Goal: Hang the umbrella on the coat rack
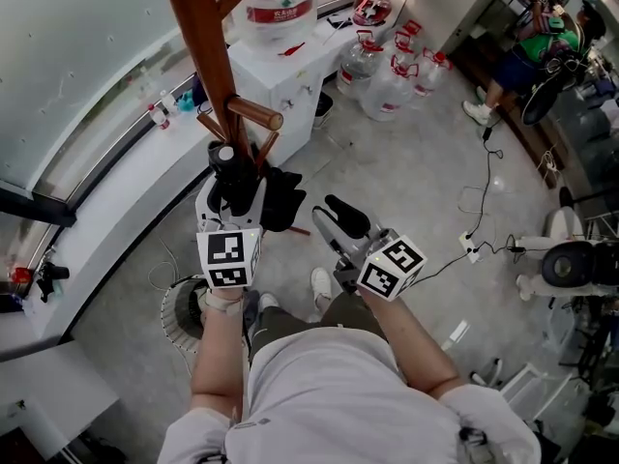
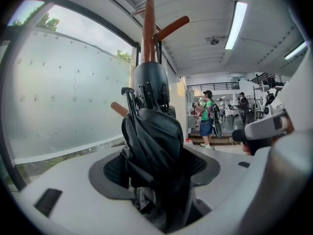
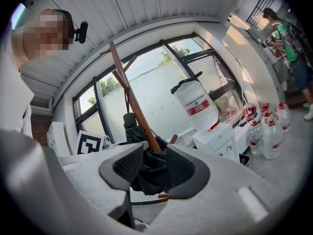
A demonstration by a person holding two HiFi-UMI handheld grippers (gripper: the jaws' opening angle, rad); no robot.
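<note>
Forearms are reaching forward in the head view. The left gripper [image 1: 234,187] is pointing at the coat rack [image 1: 208,51] just below its pegs and carrying the folded black umbrella [image 1: 280,206], while the right gripper [image 1: 329,213] is hovering just right of it. A water dispenser [image 1: 280,80] is standing behind the rack.

In the left gripper view, its fingers [image 2: 110,173] are pinching the umbrella, which is hiding the rack's lower post.

In the right gripper view, its fingers [image 3: 128,164] are standing spread, with umbrella fabric showing beyond the gap.

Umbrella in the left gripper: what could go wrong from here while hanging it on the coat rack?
The left gripper clamps the folded umbrella around loose canopy fabric, so it may slip. Its top end sits close beside a coat rack peg and could bump it instead of hooking on.
</note>
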